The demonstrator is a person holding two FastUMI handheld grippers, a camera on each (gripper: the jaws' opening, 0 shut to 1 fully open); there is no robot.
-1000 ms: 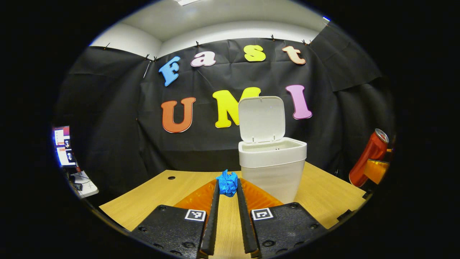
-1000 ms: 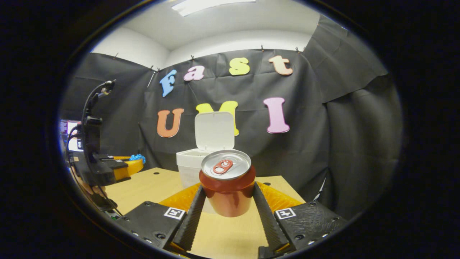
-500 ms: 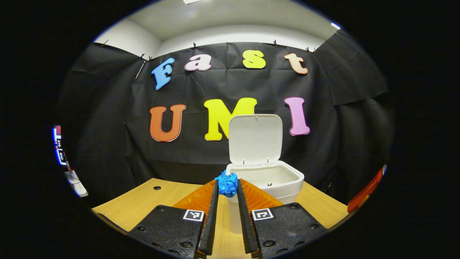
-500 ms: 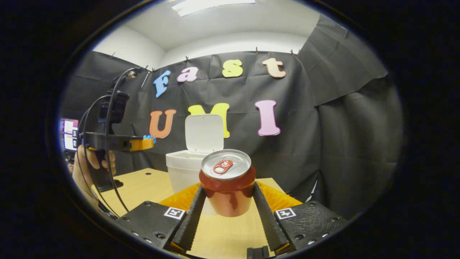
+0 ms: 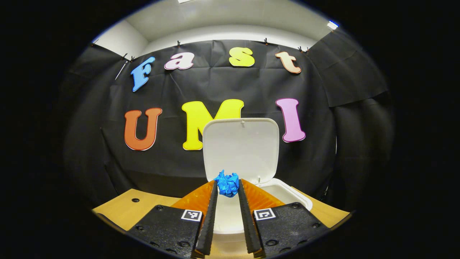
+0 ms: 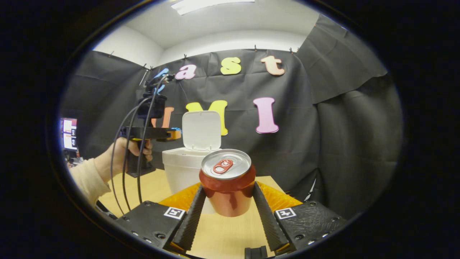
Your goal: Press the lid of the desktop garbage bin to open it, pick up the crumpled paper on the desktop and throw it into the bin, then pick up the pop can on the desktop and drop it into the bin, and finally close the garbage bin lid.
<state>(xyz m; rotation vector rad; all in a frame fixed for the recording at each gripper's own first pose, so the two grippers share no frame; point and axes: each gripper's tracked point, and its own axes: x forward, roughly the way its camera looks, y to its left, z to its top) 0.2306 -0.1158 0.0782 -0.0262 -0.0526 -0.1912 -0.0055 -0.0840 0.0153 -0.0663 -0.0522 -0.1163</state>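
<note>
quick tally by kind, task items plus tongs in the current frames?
Bin, lid open: 1
Crumpled paper, held in left tongs: 1
Pop can, held in right tongs: 1
Tongs: 2, left tongs and right tongs
Total: 5

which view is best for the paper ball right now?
Left gripper view: the blue paper ball sits close and sharp between the left tongs, over the open bin. In the right gripper view it is a tiny blue speck at those tongs' tip, far off.
</note>
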